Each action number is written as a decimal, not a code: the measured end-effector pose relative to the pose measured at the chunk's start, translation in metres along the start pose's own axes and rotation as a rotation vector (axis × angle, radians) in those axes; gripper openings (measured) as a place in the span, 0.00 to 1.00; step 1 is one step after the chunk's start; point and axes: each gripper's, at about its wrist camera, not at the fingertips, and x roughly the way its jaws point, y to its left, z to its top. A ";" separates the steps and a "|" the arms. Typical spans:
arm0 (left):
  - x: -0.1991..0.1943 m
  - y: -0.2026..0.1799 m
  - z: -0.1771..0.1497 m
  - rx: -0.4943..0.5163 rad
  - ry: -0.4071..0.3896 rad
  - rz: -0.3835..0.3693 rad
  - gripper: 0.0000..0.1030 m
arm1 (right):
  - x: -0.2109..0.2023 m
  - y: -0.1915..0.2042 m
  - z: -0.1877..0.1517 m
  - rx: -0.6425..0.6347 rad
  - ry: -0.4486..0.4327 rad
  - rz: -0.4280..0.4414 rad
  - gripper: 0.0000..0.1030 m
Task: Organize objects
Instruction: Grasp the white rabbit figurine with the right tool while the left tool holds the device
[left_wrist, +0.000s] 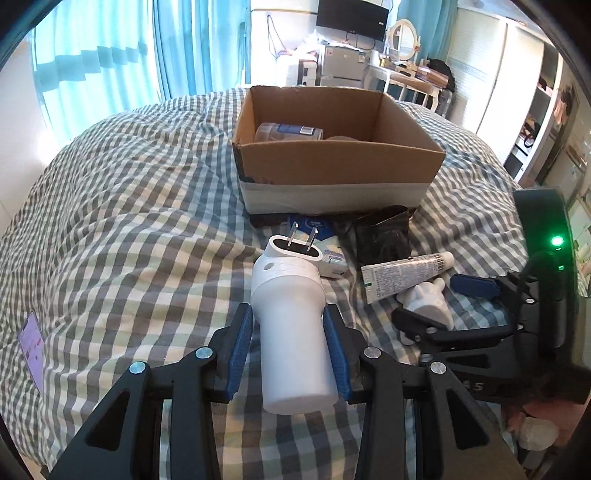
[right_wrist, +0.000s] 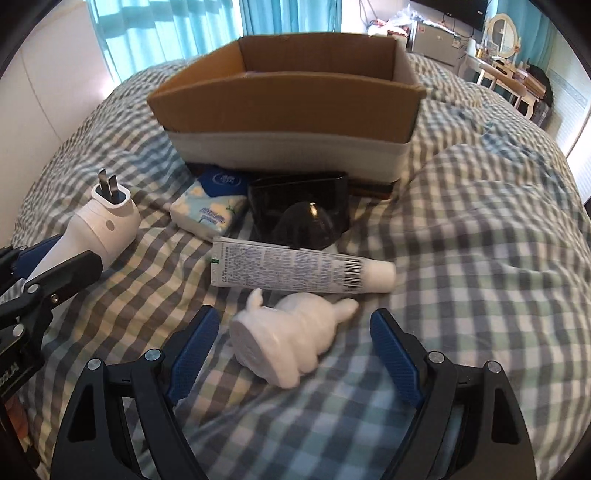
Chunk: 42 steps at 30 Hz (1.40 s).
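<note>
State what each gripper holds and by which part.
The left gripper clamps the white plug-in device around its round body, prongs forward. The right gripper holds nothing; it is open around the white rabbit figurine.

Two wrist fisheyes facing across the checked bed toward the cardboard box.

The left wrist view is looking forward from low and close over its own fingers, the box sitting in upper centre of the frame. The right wrist view is sitting nearer the bedding, the box filling its upper centre. Both are sharing the box, the toothpaste tube, the white figurine and the tissue pack.
</note>
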 end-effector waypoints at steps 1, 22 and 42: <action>0.002 0.000 0.000 -0.001 0.001 -0.001 0.38 | 0.005 0.001 0.001 -0.003 0.014 -0.015 0.82; -0.004 -0.007 -0.004 0.002 -0.011 -0.024 0.38 | -0.018 0.024 -0.007 -0.103 -0.014 -0.057 0.58; -0.050 -0.024 -0.005 0.027 -0.085 -0.022 0.39 | -0.111 0.028 -0.014 -0.129 -0.200 -0.034 0.58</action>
